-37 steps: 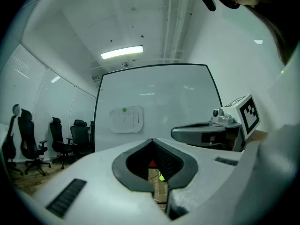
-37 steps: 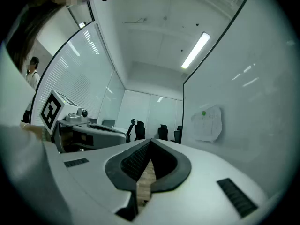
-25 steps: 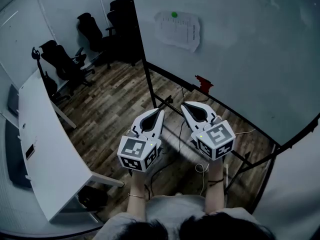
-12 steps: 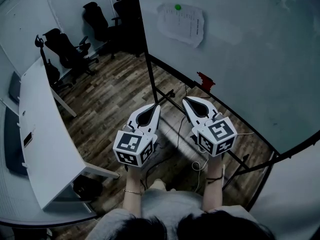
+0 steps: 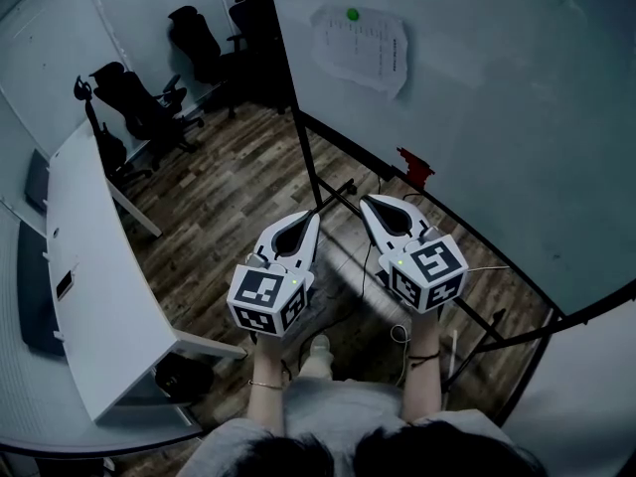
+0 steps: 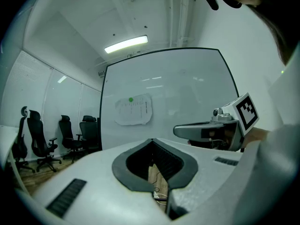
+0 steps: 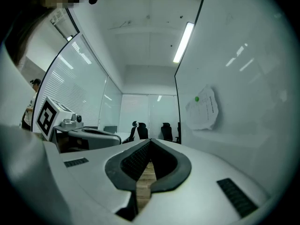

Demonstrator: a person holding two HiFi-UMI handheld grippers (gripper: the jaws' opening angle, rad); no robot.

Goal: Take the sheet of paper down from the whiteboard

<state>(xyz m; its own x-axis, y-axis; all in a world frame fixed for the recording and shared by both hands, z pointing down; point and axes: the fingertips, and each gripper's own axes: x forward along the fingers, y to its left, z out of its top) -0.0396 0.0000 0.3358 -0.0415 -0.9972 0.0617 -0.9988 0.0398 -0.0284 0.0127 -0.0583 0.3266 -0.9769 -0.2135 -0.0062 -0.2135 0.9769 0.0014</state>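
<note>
- Whiteboard: upright on the right, its stand on the floor
- Sheet of paper: on the whiteboard's upper left part, a magnet at its top edge
- Left gripper, right gripper: side by side before the whiteboard, below the sheet, well apart from it
- Table: along the left
- Office chairs: behind the table, left of the whiteboard

Right gripper: white plastic shell, dark grey ribbed pads, jaws closed tip to tip, nothing between them. Brown wood-plank floor visible through gap behind the tips. Large white whiteboard fills right side; crumpled white printed paper sheet on it, round green magnet at sheet's top. Left gripper at left, level, with black-and-white marker cube. Black office chairs far back. Long ceiling strip light lit.
</note>
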